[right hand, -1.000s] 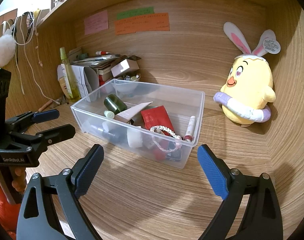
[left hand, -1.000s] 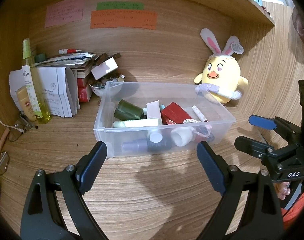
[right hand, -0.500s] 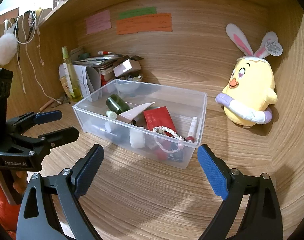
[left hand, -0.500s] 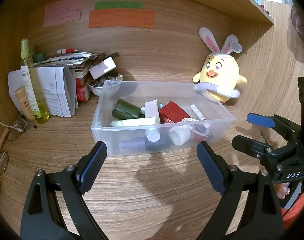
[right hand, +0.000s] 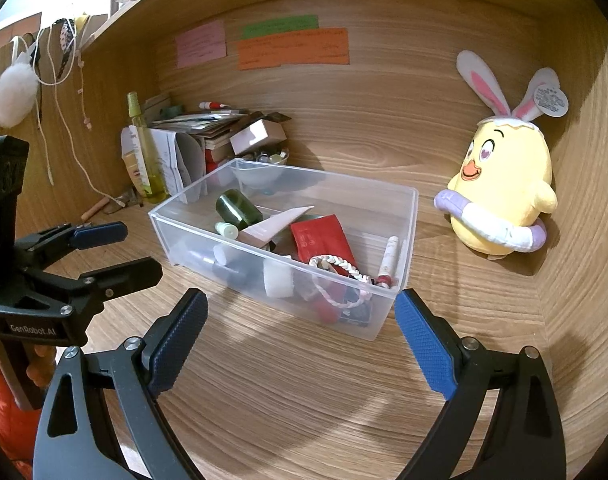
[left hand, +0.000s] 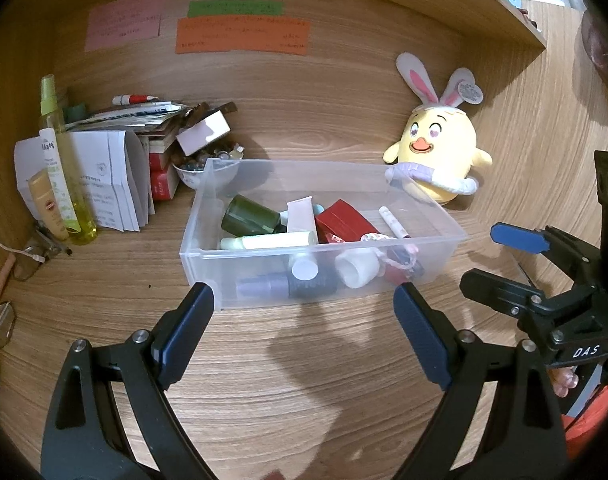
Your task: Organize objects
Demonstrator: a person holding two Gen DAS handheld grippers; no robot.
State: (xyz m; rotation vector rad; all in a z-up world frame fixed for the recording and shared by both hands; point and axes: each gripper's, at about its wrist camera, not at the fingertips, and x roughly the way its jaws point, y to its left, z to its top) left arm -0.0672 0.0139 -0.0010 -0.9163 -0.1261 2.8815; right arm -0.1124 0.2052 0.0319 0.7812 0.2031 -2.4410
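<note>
- Wood-grain desk (left hand: 304, 380) and wood walls formed an alcove under a shelf; pink, green and orange notes (left hand: 242, 34) were stuck to the back wall.
- A clear bin (left hand: 208, 240) stood on the desk, and everything below is placed from it.
- Inside the bin lay a dark green jar (left hand: 250, 218) toward its back left, a pale green tube (left hand: 270, 240) in front of the jar, a pink tube (left hand: 301, 216) and a red box (left hand: 344, 222) in the middle, and a slim pen-like stick (left hand: 394, 222) toward the right end.
- Against the bin's front wall sat a white cap (left hand: 358, 270), a dark bottle (left hand: 288, 286) and a beaded bracelet (right hand: 336, 262).
- Behind the bin's right end sat a yellow chick plush (left hand: 440, 152) with rabbit ears, against the back wall.
- Behind the bin's left corner stood a small bowl (left hand: 190, 174) of trinkets, with a pile of papers and boxes (left hand: 144, 120) above and beside it.
- Well to the bin's left stood a tall yellow spray bottle (left hand: 66, 168) and folded sheets (left hand: 108, 180).
- Left gripper (left hand: 302, 332) hovered in front of the bin, jaws spread wide, nothing between them.
- Right gripper (right hand: 300, 338) hovered before the bin's front right corner, jaws likewise wide and empty.
- Neither gripper touched the bin.
</note>
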